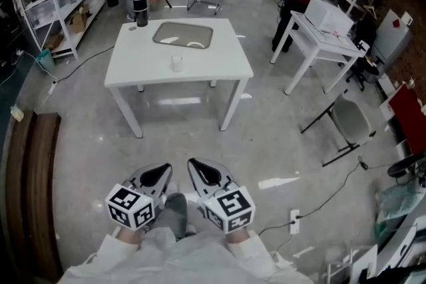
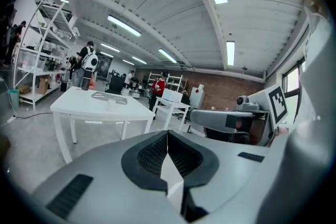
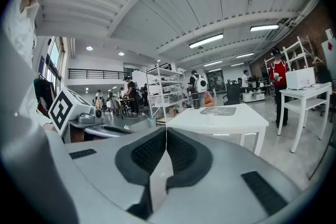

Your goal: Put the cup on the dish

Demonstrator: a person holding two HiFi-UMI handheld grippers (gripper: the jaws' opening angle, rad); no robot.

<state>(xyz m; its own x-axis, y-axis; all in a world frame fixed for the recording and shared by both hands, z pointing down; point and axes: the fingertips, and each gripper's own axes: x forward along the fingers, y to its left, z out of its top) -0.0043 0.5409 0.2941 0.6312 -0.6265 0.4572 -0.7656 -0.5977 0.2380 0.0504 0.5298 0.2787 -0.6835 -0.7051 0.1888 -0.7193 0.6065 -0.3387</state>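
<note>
The left tool (image 1: 158,175) and the right tool (image 1: 203,173) are both clenched on nothing, jaws meeting edge to edge, side by side. The small pale translucent cup (image 1: 176,62) stands upright on the white rectangular desk (image 1: 226,66), straight ahead and well apart from both tools (neither is clearly nearer). The flat grey rectangular dish (image 1: 166,33) lies beyond the cup, near but not touching it.
</note>
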